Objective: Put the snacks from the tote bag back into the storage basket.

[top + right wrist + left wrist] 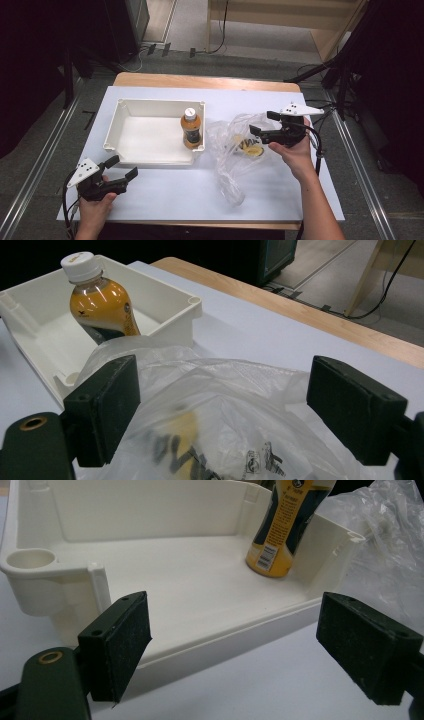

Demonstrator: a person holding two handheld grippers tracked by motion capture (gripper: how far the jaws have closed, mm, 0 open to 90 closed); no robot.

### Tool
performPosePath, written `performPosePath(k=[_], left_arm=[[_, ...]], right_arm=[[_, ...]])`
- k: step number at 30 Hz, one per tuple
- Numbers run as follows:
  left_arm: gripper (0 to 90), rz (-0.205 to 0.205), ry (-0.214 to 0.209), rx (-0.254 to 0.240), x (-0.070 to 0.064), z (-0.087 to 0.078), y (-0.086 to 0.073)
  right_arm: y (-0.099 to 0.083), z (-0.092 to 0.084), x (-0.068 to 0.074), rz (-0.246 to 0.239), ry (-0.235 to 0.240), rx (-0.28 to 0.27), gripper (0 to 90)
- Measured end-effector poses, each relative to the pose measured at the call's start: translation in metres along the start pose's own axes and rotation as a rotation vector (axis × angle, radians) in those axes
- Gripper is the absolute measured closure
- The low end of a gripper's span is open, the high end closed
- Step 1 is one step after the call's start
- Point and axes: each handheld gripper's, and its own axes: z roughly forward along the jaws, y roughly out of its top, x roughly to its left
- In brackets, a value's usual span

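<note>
A: Surface? Bag?
B: White sheet (165, 190) over wooden table (200, 81), grey floor (40, 150) around; bag (235, 150) mid-sheet, right of tray (125, 107) holding bottle (191, 129)

A: Grippers?
B: Right gripper (262, 124) wide open above bag, empty; left gripper (121, 167) wide open, empty, near front-left corner

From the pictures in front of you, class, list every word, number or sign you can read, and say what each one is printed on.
None can be read in full.
Bottle label: small print and a barcode, too blurred to read.
Bottle cap: a small mark, too small to read.
Plastic bag: dark print, blurred and creased; big dark letters on the yellow thing inside, unclear.
Tray: no text.
</note>
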Motion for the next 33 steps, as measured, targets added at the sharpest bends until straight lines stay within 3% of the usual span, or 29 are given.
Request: performPosePath(k=[23,33], left_arm=[[14.4,-0.003,0.006,-0.001,-0.001,0.0,0.0],[14.4,-0.003,0.004,-0.002,-0.001,0.0,0.0]], right_arm=[[-0.04,-0.033,-0.024,0.059,-0.048,-0.024,15.0],[-0.06,-0.042,-0.031,0.072,-0.082,-0.009,15.0]])
